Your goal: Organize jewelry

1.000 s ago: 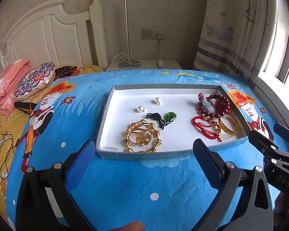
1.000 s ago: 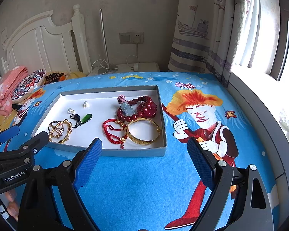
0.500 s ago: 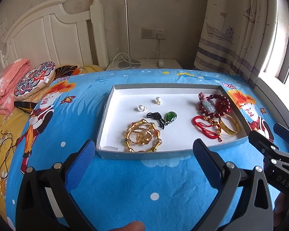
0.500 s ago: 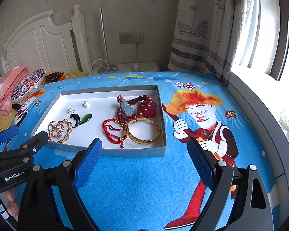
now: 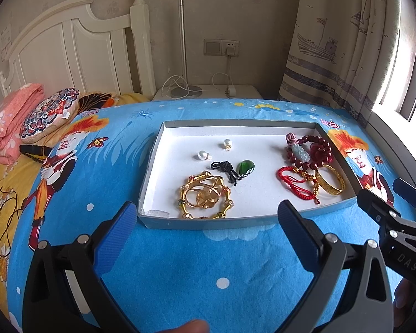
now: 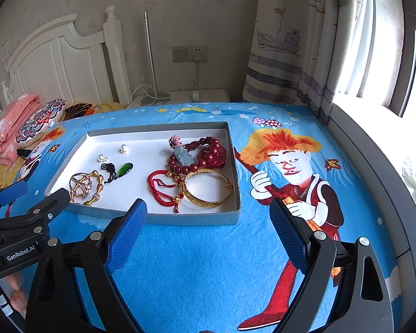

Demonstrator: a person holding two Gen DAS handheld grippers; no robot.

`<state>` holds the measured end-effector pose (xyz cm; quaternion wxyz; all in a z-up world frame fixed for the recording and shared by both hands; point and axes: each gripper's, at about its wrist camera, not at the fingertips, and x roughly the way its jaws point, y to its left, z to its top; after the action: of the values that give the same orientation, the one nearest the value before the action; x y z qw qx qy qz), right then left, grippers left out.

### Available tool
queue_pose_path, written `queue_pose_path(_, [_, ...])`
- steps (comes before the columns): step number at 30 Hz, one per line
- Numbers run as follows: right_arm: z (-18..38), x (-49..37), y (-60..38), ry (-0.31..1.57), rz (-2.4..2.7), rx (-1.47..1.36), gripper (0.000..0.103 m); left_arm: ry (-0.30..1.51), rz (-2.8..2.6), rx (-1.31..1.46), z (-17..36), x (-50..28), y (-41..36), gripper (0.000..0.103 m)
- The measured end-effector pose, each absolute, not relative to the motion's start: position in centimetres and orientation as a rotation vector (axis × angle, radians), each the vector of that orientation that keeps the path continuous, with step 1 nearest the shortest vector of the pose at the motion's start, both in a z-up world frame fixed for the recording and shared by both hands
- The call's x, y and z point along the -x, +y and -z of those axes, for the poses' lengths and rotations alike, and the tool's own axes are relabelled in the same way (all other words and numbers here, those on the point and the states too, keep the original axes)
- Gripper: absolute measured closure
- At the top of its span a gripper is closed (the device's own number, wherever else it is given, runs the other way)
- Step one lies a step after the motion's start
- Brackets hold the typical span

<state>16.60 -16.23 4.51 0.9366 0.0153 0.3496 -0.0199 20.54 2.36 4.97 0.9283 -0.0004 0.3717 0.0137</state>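
A bed with a blue cartoon sheet (image 5: 180,263) is seen under both tools. A white headboard (image 5: 77,52), a pink folded blanket (image 5: 5,127) and a round patterned cushion (image 5: 48,113) are seen far off to the left. A flat tray (image 5: 208,222) with grey walls and a white floor is set just ahead of the left tool (image 5: 208,233). Shiny gold rings (image 5: 205,195), a smooth green stone on a black cord (image 5: 245,168), two small round pearls (image 5: 202,154), dark red beads (image 6: 208,155), a red string (image 6: 159,186) and a gold bangle (image 6: 208,187) are laid inside it. The right tool (image 6: 208,230) is held just before the tray's near right corner. Both tools are spread wide, and nothing is held in them.
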Motion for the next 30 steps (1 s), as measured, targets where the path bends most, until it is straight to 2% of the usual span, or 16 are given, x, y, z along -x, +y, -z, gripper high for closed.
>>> queue_pose_path(30, [-4.46, -16.62, -16.2, 0.715, 0.039, -0.031, 0.019, 0.755, -0.035, -0.006, -4.76, -20.46, 1.99, 0.005])
